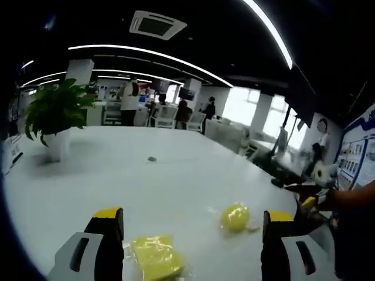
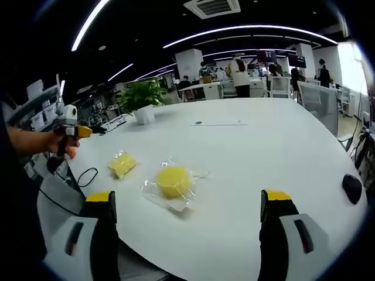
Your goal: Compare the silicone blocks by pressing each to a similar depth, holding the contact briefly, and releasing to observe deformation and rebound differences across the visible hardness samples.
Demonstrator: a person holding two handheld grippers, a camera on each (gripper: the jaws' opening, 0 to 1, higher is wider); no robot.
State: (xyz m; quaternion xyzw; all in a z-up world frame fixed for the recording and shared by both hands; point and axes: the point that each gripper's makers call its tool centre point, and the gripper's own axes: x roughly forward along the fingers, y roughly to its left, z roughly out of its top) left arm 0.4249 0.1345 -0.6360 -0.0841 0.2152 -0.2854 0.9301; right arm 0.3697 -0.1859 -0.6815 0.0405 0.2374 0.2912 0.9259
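Jaws gape wide on the left gripper (image 1: 192, 225) above the square yellow block (image 1: 155, 256). Right gripper (image 2: 186, 205), equally spread, hovers near the round yellow block (image 2: 173, 180) on the white table (image 2: 275, 152).

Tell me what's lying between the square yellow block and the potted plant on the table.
Nothing but bare white table. In the right gripper view, the stretch from the square yellow block to the potted plant is plain tabletop.

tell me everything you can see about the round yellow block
The round block is a yellow, dome-like puck, matte and soft-looking like silicone, sealed in a clear crinkled bag whose edges spread flat around it. It lies on the white table, apart from the square yellow block. Nothing presses it: the right gripper is open before it, not touching. In the left gripper view it appears again.
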